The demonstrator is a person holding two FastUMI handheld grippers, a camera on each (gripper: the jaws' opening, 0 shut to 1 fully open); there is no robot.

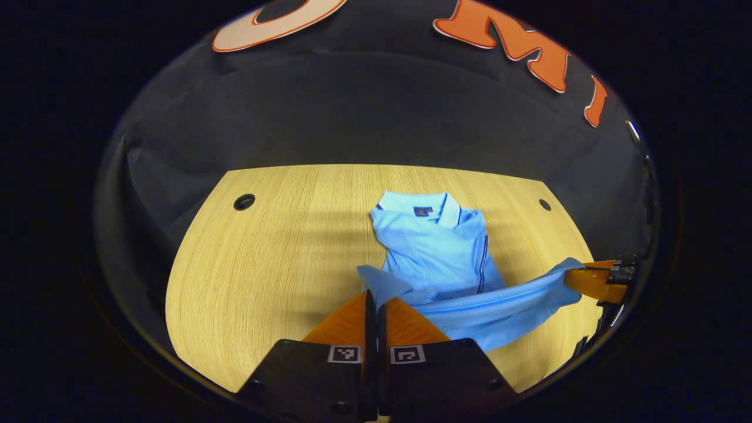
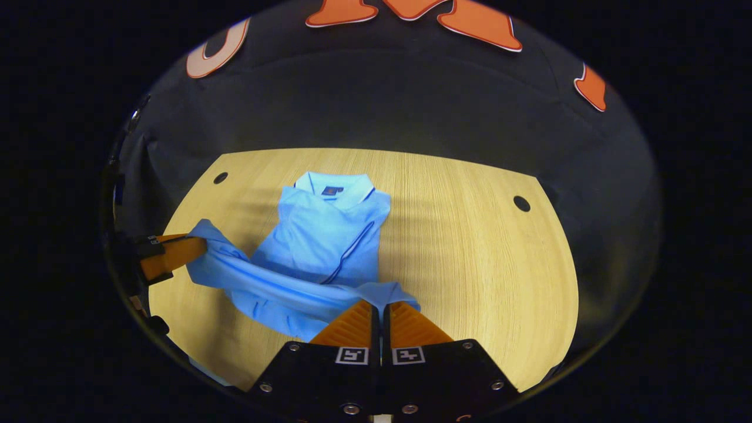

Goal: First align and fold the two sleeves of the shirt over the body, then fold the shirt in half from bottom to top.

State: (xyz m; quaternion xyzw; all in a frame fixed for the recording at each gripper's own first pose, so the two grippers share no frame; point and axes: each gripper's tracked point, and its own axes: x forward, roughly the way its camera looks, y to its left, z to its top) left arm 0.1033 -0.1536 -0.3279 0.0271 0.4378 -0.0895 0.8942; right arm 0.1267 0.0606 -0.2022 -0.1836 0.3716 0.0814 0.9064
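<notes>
My left gripper [image 1: 375,301] is clenched on one bottom corner of the blue shirt [image 1: 437,249]; my right gripper [image 2: 380,308] is clenched on the other. The hem is lifted and stretched between them. The collar end lies flat on the wooden table [image 1: 270,276], sleeves folded in.

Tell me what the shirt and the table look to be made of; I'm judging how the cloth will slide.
The shirt looks like soft, matte knit cloth, perhaps cotton polo fabric: it drapes and creases between the left claw and right claw. The table looks like pale wood or wood-look laminate, smooth with fine straight grain lines and a slight sheen; which one, I can't tell.
</notes>
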